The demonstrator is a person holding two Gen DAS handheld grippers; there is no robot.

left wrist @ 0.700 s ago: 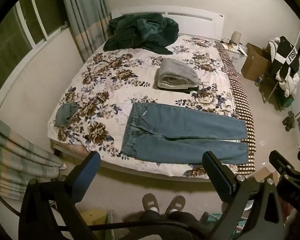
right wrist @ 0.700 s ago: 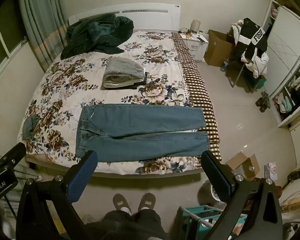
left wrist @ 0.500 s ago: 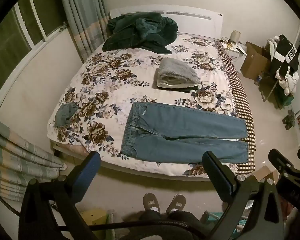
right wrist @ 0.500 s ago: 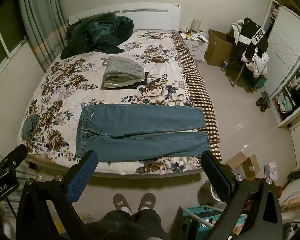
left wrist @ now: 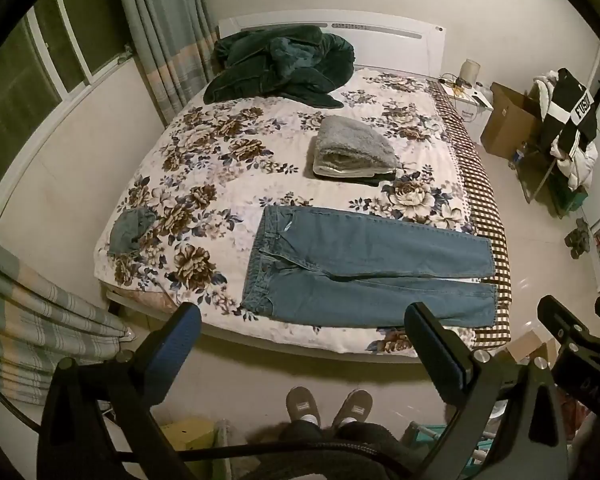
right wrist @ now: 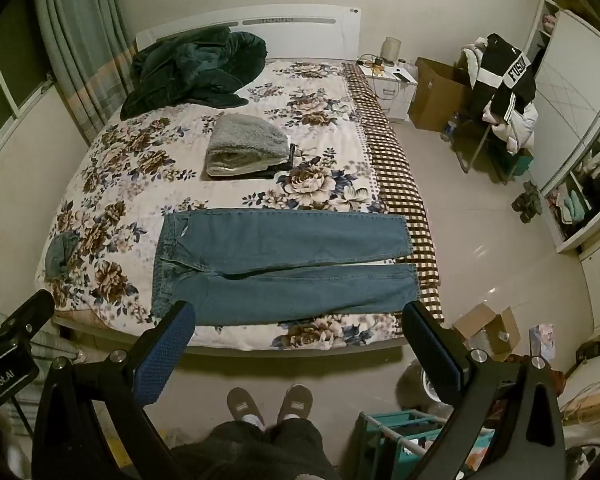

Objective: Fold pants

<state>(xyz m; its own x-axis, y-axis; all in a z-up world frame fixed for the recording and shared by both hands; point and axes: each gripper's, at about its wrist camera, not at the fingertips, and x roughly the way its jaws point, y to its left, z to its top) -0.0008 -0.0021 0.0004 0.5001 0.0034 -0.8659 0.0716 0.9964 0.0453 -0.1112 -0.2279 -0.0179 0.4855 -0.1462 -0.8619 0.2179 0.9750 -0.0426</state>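
Blue jeans lie flat along the near edge of the floral bed, waistband to the left, both legs stretched to the right. They also show in the right wrist view. My left gripper is open and empty, held high above the floor in front of the bed. My right gripper is open and empty too, at a like height. Neither gripper touches the jeans.
A folded grey blanket lies mid-bed, a dark green coat at the headboard, a small teal cloth at the left edge. A cardboard box and a teal rack stand on the floor right. My slippered feet face the bed.
Both views have shifted very slightly; the jeans and the grippers' openings are unchanged.
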